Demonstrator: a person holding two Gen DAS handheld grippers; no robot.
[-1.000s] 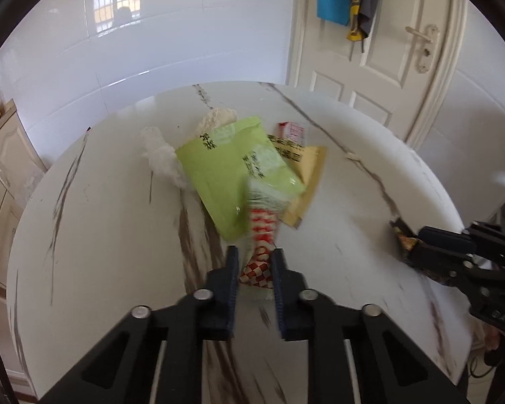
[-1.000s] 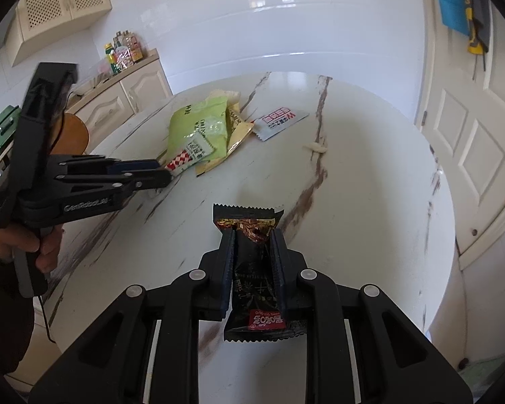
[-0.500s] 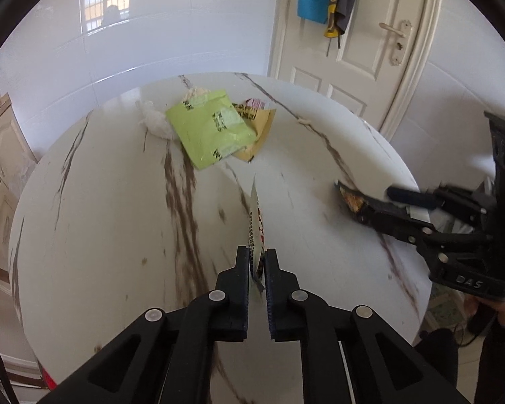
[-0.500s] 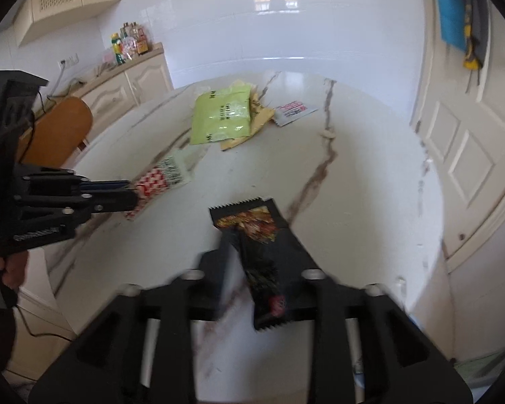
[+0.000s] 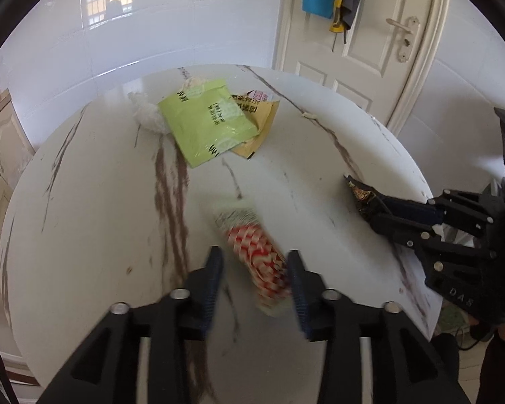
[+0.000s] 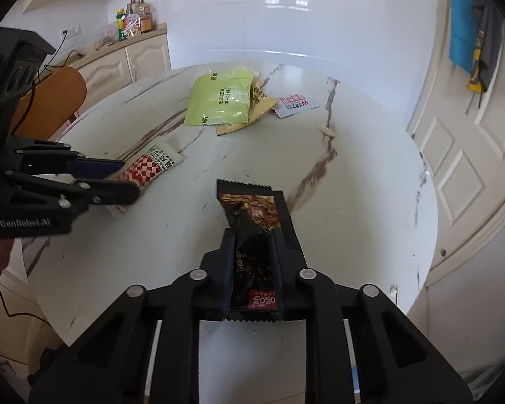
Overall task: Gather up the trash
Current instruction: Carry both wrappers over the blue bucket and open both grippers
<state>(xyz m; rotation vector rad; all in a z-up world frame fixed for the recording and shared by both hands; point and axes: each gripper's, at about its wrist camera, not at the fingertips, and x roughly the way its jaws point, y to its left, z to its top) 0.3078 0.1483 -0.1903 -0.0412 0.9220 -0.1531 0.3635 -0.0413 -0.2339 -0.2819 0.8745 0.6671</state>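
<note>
Nearest, the right gripper [image 6: 254, 245] is closing its jaws on the black wrapper [image 6: 252, 222], which stands pinched between the pads with its serrated top poking out ahead over the table [image 6: 370, 208]. The left gripper [image 5: 254, 269] is opening its jaws, and the red-checked wrapper [image 5: 252, 245] lies blurred between them, close against the right-side finger and clear of the other; whether it touches that pad I cannot tell. Farther off, the green packet [image 5: 205, 124] lies on a tan packet [image 5: 259, 124] beside crumpled tissue [image 5: 146, 116], with a small white sachet [image 6: 296, 102] just beyond.
</note>
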